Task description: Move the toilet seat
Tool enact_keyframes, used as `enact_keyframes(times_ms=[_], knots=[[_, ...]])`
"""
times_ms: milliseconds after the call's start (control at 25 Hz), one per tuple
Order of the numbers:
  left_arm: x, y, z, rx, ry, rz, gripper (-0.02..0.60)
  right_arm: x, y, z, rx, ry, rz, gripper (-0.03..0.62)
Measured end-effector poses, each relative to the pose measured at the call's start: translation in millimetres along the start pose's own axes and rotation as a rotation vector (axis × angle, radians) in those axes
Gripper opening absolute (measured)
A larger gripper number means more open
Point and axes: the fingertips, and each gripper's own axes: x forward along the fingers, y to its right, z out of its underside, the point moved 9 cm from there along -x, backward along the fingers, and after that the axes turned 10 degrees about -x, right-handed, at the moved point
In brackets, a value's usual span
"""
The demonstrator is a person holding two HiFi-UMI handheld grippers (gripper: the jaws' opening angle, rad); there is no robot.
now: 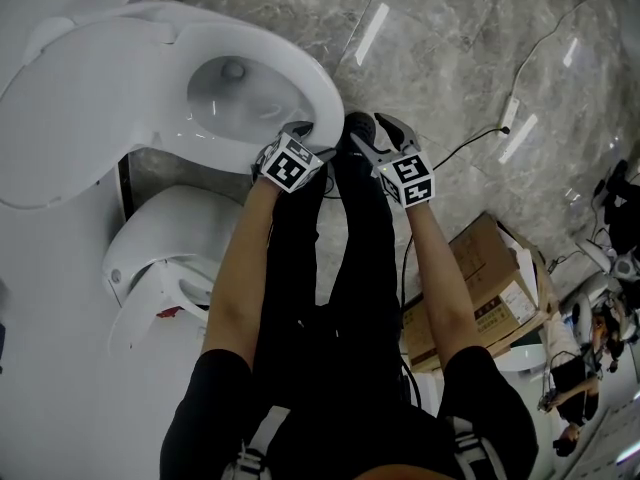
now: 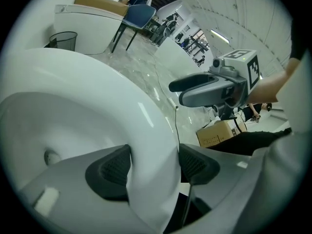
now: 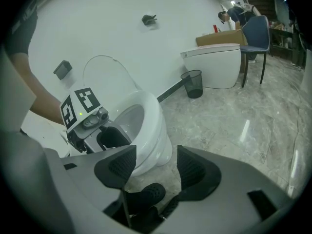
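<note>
A white toilet (image 1: 150, 88) stands with its lid (image 1: 60, 138) raised against the wall and its seat ring (image 1: 318, 88) around the bowl. My left gripper (image 1: 300, 136) sits at the front of that ring. In the left gripper view the white seat (image 2: 146, 130) fills the gap of my left gripper (image 2: 153, 165), and both pads (image 2: 114, 167) lie against it. I cannot separate the seat from the bowl rim there. My right gripper (image 1: 378, 136) hovers just right of the toilet's front. Its jaws are apart, and my right gripper (image 3: 152, 167) has only floor and a black shoe (image 3: 146, 194) beneath it.
A second white toilet (image 1: 165, 238) stands at the lower left. A cardboard box (image 1: 490, 288) and a black cable (image 1: 470, 143) lie on the marble floor to the right. A mesh wastebasket (image 3: 194, 83), another toilet (image 3: 214, 62) and a blue chair (image 3: 256, 35) stand farther off.
</note>
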Motion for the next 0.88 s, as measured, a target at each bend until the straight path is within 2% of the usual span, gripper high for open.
enact_keyframes(times_ms=[160, 880], knots=[[-1.7, 2.2, -1.6, -0.037, -0.004, -0.015, 0.304, -3.8, -6.4, -5.3, 0.011, -0.006, -0.026, 0.262], [-52.3, 33.2, -13.9, -0.096, -0.005, 0.016, 0.301, -30.1, -37.3, -49.0, 0.020, -0.039, -0.217, 0.261]])
